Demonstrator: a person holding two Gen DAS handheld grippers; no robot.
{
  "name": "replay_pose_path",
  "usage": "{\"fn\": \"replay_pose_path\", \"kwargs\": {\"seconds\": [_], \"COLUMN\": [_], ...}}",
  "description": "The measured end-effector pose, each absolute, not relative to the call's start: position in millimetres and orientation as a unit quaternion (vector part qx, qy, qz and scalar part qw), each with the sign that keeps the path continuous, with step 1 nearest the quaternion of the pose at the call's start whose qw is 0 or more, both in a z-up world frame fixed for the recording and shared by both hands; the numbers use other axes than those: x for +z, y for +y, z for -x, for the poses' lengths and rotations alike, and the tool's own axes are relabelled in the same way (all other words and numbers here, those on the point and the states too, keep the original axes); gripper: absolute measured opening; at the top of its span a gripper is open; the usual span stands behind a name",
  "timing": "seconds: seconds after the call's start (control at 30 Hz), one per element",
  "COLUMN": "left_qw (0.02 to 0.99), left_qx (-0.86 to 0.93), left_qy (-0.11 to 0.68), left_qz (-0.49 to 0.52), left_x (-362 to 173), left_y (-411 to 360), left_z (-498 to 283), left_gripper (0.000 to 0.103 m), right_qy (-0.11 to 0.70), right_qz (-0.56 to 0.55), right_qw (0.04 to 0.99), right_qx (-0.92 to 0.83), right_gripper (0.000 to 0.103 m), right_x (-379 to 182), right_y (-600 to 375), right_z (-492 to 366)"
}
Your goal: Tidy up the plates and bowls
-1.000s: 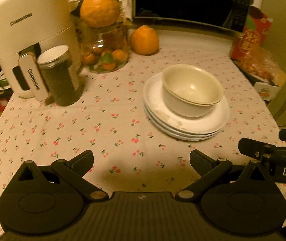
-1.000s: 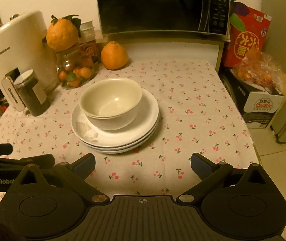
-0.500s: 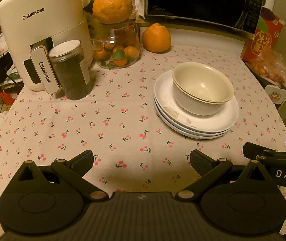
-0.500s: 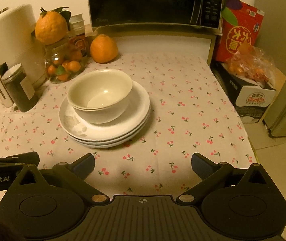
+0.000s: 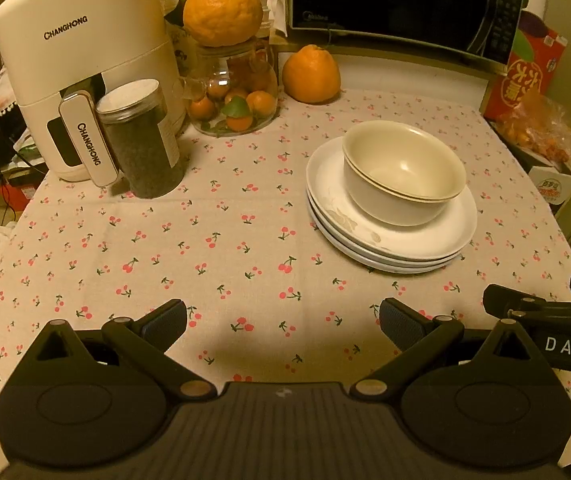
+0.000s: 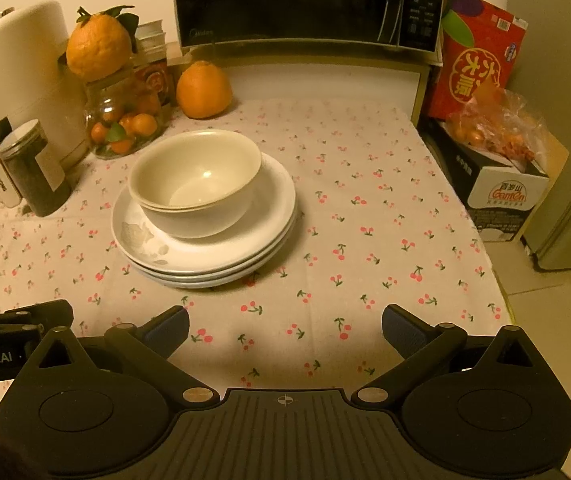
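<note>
Both tools pulled back; bowls (image 6: 195, 182) nested on plates (image 6: 277, 216).

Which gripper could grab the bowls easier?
Probably the right gripper: the bowls sit nearer its open jaws, slightly left. From the left gripper, also open, they lie farther right.

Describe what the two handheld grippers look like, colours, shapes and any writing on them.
Both are matte black plastic. The left gripper and right gripper each have two round side housings, a ribbed centre plate, silver pivot pins and dark blue textured finger pads. White lettering on their sides reads "DAS" and "Robot.AI". No cables or sleeves show.
</note>
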State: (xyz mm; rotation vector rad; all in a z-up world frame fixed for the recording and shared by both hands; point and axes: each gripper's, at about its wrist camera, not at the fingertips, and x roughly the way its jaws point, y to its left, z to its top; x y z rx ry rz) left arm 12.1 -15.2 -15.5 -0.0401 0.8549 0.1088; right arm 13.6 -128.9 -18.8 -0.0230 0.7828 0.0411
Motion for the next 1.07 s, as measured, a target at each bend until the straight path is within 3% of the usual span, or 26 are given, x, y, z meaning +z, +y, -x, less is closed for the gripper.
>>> {"fn": "replay_pose_path", "kwargs": {"seconds": [1.07], "left_qw": [0.904], "left_qx": [0.041], "left_qy": [0.425], "left_qz": [0.027], "left_x": [-18.4], "left_y": [-14.8], "left_z": [-12.3], "left_gripper": [0.103], "right_qy": [0.385], "right_qz": [0.010], "right_qw": [0.923], "right_qx": [0.013], "right_gripper": [0.103], "right_x": [-20.1], "right_y": [-128.5], "right_z": [-14.6]}}
